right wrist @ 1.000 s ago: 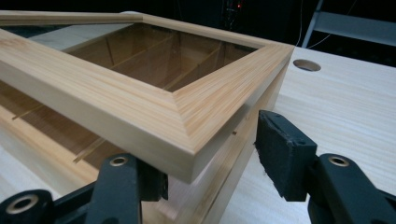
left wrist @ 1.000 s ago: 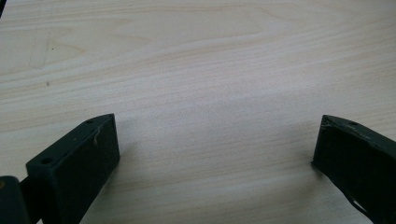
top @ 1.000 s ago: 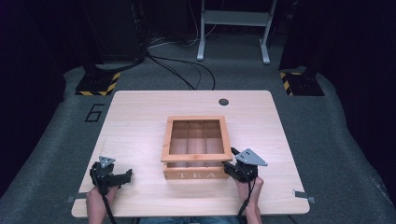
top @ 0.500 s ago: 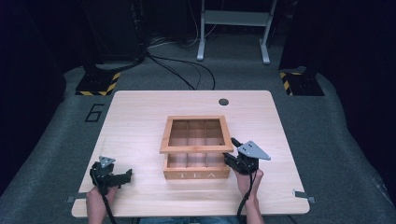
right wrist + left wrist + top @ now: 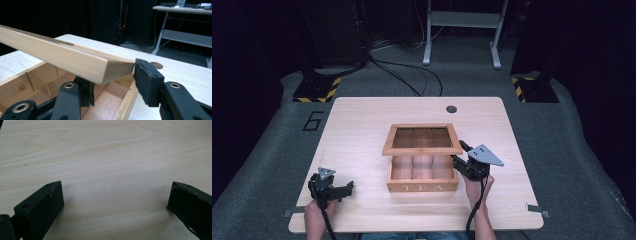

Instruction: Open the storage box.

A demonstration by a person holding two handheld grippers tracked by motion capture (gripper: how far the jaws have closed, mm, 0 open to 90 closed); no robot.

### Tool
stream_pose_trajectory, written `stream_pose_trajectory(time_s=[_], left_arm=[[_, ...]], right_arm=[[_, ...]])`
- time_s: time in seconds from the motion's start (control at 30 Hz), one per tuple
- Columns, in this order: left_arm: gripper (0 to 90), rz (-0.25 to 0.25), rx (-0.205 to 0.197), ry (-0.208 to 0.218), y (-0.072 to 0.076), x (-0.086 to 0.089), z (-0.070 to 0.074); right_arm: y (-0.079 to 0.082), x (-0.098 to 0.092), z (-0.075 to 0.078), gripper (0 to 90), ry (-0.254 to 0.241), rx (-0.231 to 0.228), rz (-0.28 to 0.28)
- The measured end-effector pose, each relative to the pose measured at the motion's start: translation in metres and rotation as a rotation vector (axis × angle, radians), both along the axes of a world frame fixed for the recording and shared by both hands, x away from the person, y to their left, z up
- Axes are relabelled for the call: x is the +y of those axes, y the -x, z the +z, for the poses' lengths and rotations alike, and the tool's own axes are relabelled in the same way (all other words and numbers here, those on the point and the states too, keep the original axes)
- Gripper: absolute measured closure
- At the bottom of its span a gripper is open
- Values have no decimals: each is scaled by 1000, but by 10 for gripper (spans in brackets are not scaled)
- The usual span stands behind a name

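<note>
Right now the right gripper (image 5: 460,155) is lifting the lid (image 5: 422,139) of the tea box (image 5: 422,186), its fingers (image 5: 147,82) having just been closing and clamping the lid's 3 o'clock edge. Next it likely needs to keep swinging the lid back toward 12 o'clock. The left gripper (image 5: 346,188) is idling released over the surface (image 5: 362,125) at 8 o'clock.

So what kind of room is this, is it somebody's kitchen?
Probably not a kitchen; more likely a lab or workshop for recording. A lone wooden table stands on grey floor among stands with black-and-yellow striped bases, loose cables and a desk frame.

Hidden and cut-off parts

In the right gripper view the lid (image 5: 62,60) runs off the left edge and covers 1 pad; the box (image 5: 37,92) is cut by the bottom edge.
</note>
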State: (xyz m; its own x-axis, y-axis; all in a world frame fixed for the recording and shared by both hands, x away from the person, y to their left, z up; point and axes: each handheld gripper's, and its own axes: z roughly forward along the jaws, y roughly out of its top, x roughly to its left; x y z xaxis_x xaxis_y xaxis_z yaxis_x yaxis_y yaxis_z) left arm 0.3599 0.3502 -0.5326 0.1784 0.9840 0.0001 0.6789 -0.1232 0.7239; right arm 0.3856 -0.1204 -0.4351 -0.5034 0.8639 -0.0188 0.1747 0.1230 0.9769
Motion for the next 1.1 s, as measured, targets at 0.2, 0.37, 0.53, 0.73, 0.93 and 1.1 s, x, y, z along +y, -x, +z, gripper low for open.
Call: stream_pose_trajectory(time_s=[0.2, 0.37, 0.53, 0.73, 0.93, 1.1], left_arm=[[3, 1, 1, -1, 0, 0, 0], [3, 0, 0, 0, 0, 0, 0], [3, 0, 0, 0, 0, 0, 0], [3, 1, 0, 0, 0, 0, 0], [3, 0, 0, 0, 0, 0, 0], [3, 1, -1, 0, 0, 0, 0]], right_arm=[[-1, -1, 5, 557, -8, -12, -7], [-3, -2, 9, 571, -32, -27, -9], [-5, -2, 13, 577, -51, -29, -6], [-10, -4, 18, 583, -79, -37, -1], [-14, -3, 24, 590, -91, -41, -6], [-16, -3, 27, 597, -89, -45, -5]])
